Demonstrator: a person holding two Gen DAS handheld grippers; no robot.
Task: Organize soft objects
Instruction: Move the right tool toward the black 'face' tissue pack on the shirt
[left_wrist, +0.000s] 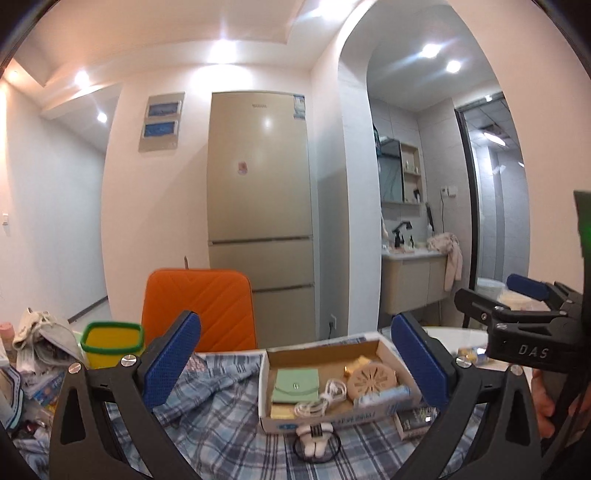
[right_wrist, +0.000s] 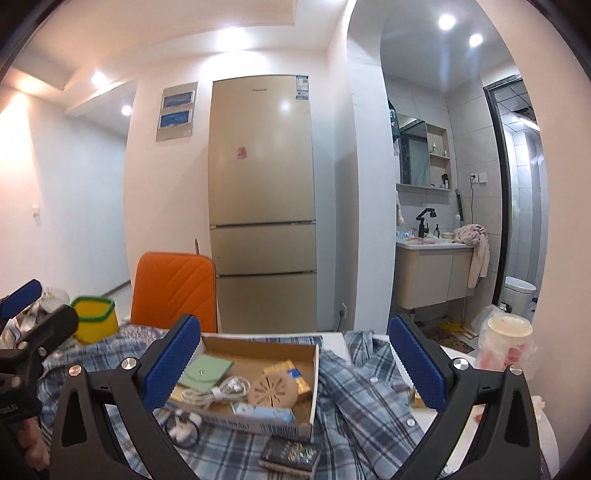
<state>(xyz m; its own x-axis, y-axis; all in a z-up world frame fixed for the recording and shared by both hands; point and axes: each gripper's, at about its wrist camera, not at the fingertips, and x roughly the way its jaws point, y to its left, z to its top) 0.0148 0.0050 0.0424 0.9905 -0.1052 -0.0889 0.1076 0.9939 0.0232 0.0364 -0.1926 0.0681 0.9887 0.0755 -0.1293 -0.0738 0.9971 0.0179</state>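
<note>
One plaid shirt (right_wrist: 354, 398) lies spread over the tabletop (right_wrist: 443, 350), blue, grey and white checks, rumpled into folds, its buttons showing on the right side. One open cardboard box (right_wrist: 314, 373) sits on top of the shirt. In it lie one green pouch (right_wrist: 205, 369), one coiled white cable (right_wrist: 218, 393), one round tan slotted disc (right_wrist: 273, 391), one gold packet (right_wrist: 288, 369) and one pale blue pack (right_wrist: 266, 410). Just before the box lie one pair of white earphones (right_wrist: 183, 430) and one small dark box (right_wrist: 291, 452). One yellow bin (right_wrist: 96, 321) with a green rim stands at the left, one orange chair (right_wrist: 173, 291) behind. Both tongs, left (left_wrist: 295, 362) and right (right_wrist: 295, 362), are spread wide with nothing between them.
</note>
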